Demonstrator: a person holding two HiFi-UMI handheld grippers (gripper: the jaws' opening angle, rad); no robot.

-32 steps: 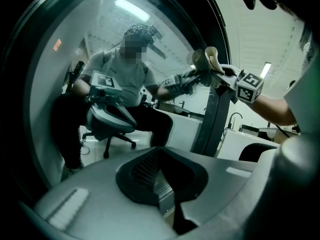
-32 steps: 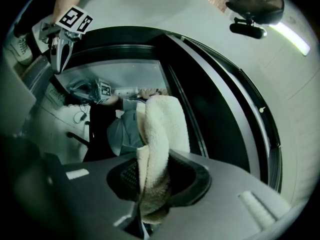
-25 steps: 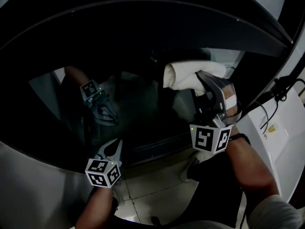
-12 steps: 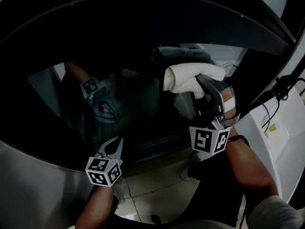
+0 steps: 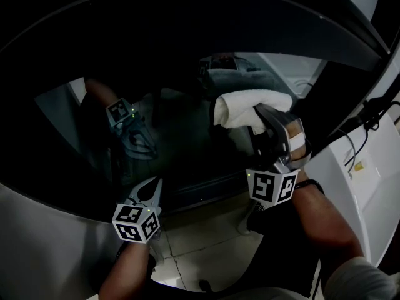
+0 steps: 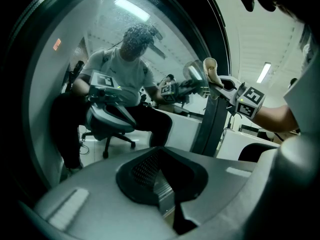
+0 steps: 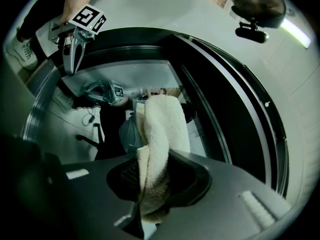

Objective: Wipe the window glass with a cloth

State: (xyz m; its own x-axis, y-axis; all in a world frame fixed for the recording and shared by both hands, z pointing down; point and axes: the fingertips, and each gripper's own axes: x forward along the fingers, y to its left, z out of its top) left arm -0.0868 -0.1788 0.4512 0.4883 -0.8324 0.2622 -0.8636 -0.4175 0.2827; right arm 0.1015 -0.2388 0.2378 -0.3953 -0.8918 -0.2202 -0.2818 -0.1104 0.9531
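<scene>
Right gripper (image 5: 259,114) closed on the cloth (image 5: 247,105); in the right gripper view the fold is pinched between both jaws and stands up out of them. Cloth: white, terry, rolled into a thick pad. Its far end lies against the window glass (image 5: 181,149), just ahead of the gripper's tips, in the upper right part of the pane

Left gripper (image 5: 149,189) with jaws together, nothing between them; it sits low and to the left, near the bottom edge of the glass, well apart from the cloth. Contact with the pane cannot be told

Count: two grippers, one cloth, one pane in view

Edges: dark curved frame (image 5: 187,17) arcs over the top of the pane; a dark pillar runs just right of the cloth, with a white body panel (image 5: 362,186) beyond it. Lower sill close under the left gripper, tiled floor (image 5: 200,242) below. Open glass spreads left of and below the cloth, between the two grippers; the dark pane mirrors the left gripper's marker cube
</scene>
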